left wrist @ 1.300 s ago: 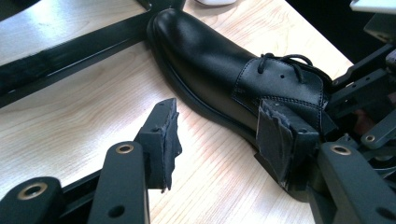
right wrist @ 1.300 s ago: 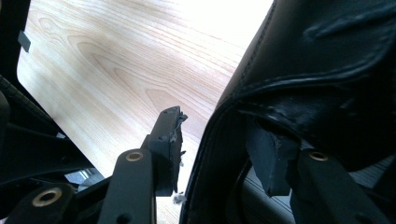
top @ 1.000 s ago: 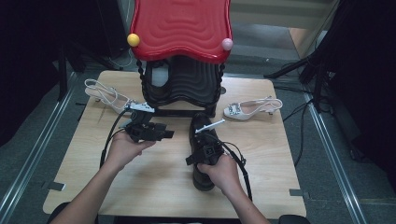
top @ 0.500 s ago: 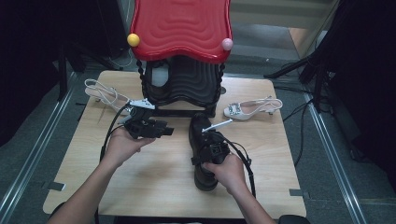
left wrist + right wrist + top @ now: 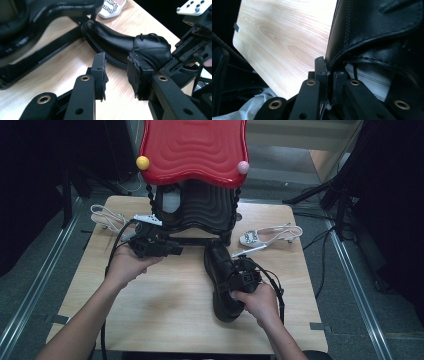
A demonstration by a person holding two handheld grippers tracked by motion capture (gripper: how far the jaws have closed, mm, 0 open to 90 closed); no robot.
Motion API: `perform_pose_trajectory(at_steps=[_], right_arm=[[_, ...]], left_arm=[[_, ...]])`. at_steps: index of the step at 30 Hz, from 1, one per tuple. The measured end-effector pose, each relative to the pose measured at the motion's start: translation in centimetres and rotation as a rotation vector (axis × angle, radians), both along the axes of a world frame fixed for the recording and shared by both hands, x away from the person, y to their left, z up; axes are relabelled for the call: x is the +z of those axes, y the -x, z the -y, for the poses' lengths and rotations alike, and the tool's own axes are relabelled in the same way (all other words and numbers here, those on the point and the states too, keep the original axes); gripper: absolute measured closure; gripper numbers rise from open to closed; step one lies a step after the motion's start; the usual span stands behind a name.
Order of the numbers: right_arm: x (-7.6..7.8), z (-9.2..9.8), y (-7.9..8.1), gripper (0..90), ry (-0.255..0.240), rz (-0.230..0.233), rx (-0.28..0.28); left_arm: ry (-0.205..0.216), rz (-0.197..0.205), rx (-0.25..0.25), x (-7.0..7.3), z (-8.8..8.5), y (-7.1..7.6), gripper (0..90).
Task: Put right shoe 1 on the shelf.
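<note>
Right tool (image 5: pixel 327 75) clamped on glossy black shoe's (image 5: pixel 220 270) collar, left tool (image 5: pixel 116 75) agape – empty.

Your bench (image 5: pixel 170 320) was a pale wooden board with small grey tape marks (image 5: pixel 318 326) near its near corners. At its far middle you had a black ribbed stand (image 5: pixel 200 207) under a wavy red top (image 5: pixel 195 147), with a yellow ball (image 5: pixel 143 162) at the top's left corner and a pink ball (image 5: pixel 243 167) at its right. A white strappy sandal (image 5: pixel 105 216) lay at the far left of the bench. Another white sandal (image 5: pixel 270 235) lay on its side at the far right, just beside the stand. Metal floor rails (image 5: pixel 30 285) ran along both sides of you.
</note>
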State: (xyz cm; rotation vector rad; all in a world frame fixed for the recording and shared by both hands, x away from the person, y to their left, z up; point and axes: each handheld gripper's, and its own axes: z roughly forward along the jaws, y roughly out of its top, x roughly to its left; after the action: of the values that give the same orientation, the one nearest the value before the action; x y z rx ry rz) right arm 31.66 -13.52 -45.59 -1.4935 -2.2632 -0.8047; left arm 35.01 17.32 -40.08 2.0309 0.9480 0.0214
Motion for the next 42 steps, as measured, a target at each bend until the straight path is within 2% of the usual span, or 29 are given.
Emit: perform_pose_trajectory(at_steps=[3,7,11,14,20,27,30,35,40,42], right_arm=[[0.7,0.7,0.0,87.8,-0.007,0.023,-0.009],[1.6,1.4,-0.3,87.9,-0.03,0.03,-0.031],[2.1,1.8,-0.6,87.9,-0.077,0.026,-0.04],[2.6,1.7,-0.5,87.9,-0.088,0.034,-0.029],[4.1,1.5,-0.3,87.8,-0.127,0.045,-0.023],[5.8,1.3,0.0,87.8,-0.153,0.063,-0.003],[6.7,1.2,0.1,87.8,-0.157,0.077,0.004],[8.0,1.1,-0.1,87.9,-0.16,0.105,0.017],[9.2,0.9,-0.3,87.9,-0.179,0.126,0.017],[9.8,0.7,-0.6,87.9,-0.175,0.137,0.019]], left_arm=[[0.008,0.007,-0.001,1.0,-0.2,-0.4,69.4],[-0.01,0.029,-0.002,2.3,-0.3,-0.9,74.5],[-0.008,0.041,-0.006,3.3,-0.8,-1.5,84.1],[-0.007,0.066,0.0,4.0,-1.3,-1.7,89.5],[0.011,0.085,0.007,5.8,-1.6,-2.3,90.0],[0.001,0.129,0.008,8.7,-1.4,-3.1,90.0],[0.006,0.147,0.009,10.3,-1.2,-3.5,90.0],[-0.008,0.173,0.022,12.7,-0.9,-4.5,90.0],[-0.017,0.196,0.039,14.4,-0.7,-5.4,90.0],[-0.017,0.192,0.048,14.9,-0.7,-5.9,90.0]])
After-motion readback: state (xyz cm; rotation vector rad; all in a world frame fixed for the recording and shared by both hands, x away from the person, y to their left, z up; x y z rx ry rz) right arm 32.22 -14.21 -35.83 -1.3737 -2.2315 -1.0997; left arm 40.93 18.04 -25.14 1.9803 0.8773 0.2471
